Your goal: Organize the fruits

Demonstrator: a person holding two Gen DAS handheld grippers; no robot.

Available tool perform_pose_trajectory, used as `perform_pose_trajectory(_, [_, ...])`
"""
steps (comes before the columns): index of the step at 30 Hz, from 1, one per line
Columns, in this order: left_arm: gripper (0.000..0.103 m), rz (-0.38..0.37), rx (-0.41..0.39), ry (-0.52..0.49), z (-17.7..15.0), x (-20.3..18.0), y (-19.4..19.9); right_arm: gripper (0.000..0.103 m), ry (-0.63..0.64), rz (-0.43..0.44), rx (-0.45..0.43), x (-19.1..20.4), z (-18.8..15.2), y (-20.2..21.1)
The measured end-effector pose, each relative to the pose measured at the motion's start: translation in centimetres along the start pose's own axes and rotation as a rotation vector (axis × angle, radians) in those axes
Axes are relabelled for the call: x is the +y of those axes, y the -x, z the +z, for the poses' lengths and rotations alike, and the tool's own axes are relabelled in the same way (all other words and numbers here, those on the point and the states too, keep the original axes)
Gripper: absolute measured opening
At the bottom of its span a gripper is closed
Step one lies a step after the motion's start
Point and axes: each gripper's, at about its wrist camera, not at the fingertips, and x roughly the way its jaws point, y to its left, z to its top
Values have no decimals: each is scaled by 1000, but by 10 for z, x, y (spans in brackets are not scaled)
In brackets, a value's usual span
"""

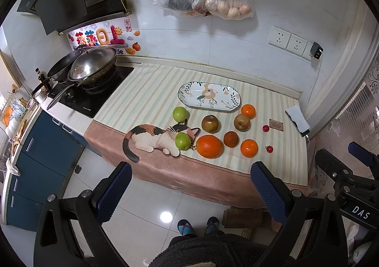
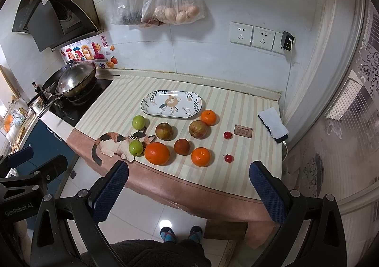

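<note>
You held both wrist cameras high, back from the counter's near edge, angled downward. Left view sat leftward, right view rightward; both shared the plate (image 1: 209, 96) (image 2: 172, 103), fruit, stove.

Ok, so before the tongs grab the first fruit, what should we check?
1. Left tongs open: ok, blue pads wide apart, nothing between them.
2. Right tongs open: ok, also empty.
3. Plate free to take fruit: ok, nothing lies on it.
4. Fruit in plain sight: ok, the big orange and small orange sit nearest the front edge.
5. Tongs near the fruit: not ok, both hang over the floor, short of the table.
6. Green fruit easy to grip: cannot tell, it touches the big orange.
</note>
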Motion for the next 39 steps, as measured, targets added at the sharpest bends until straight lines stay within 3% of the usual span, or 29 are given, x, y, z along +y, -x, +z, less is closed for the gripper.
perform_pose_trajectory(39, [103,-12,1,8,-2,6,-4,103,-20,16,-16,12,5,-6])
